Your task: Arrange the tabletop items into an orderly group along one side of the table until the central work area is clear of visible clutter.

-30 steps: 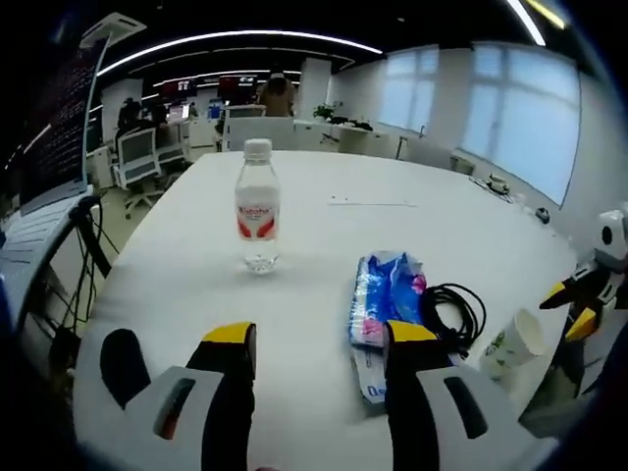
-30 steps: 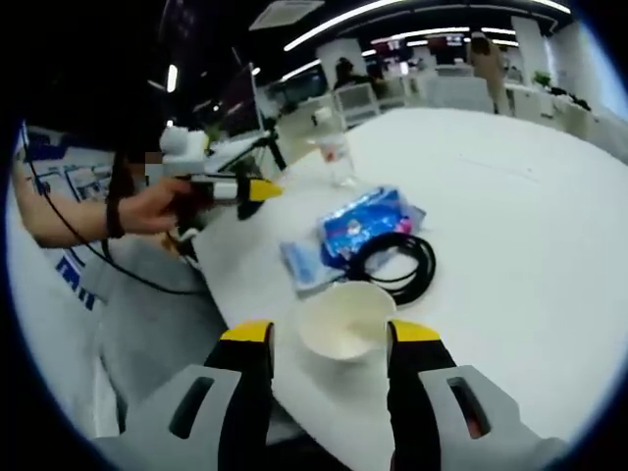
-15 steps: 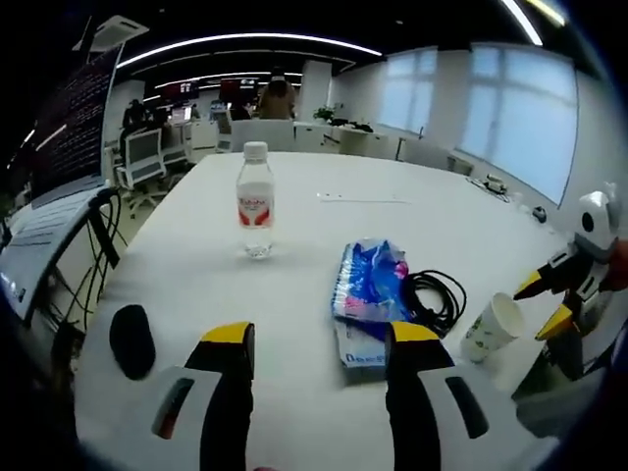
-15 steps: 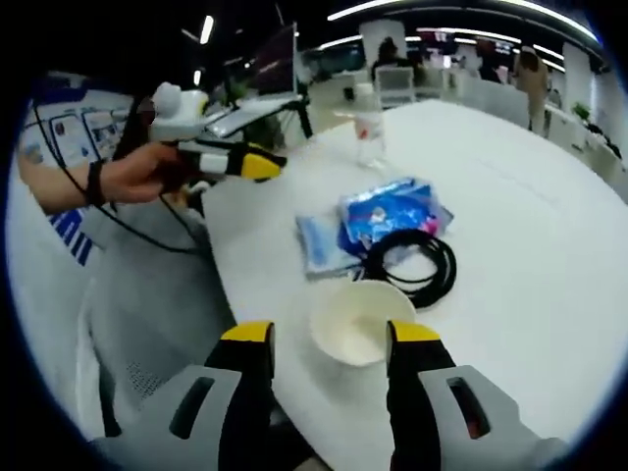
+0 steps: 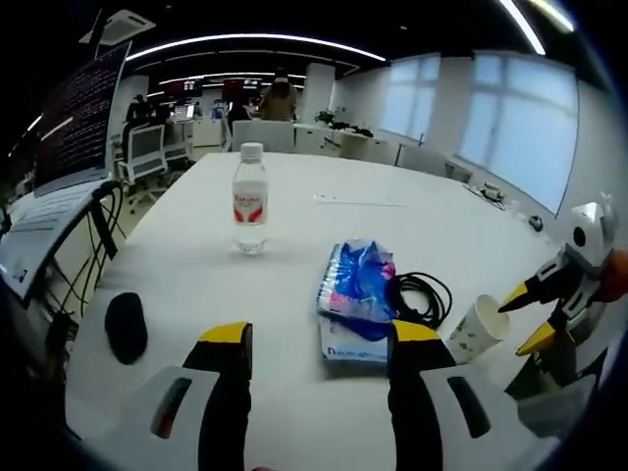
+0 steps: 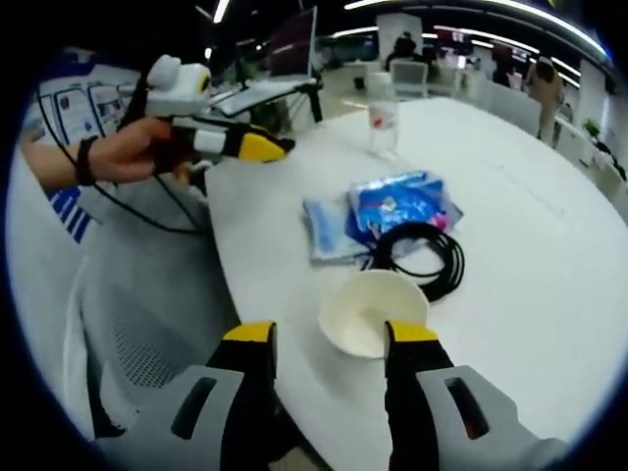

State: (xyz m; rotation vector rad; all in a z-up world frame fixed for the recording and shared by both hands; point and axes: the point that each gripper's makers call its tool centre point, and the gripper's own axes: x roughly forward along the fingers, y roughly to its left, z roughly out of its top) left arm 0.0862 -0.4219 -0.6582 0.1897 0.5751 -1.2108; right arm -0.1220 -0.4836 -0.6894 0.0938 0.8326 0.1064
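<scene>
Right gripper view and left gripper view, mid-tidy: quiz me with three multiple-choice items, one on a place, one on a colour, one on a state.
1. Where does the black cable lie?
A. Beside the blue packet, touching it
B. Around the water bottle
C. Inside the paper cup

2. What colour is the bottle's cap?
A. Red
B. White
C. Black

3. How is the paper cup?
A. Standing upright
B. Lying on its side, mouth toward the right gripper
C. Stacked on the packet

Answers: 1 A, the coil sits against the packet's edge; 2 B, the cap shows white in the left gripper view; 3 B, its open mouth faces between the spread fingers.
</scene>
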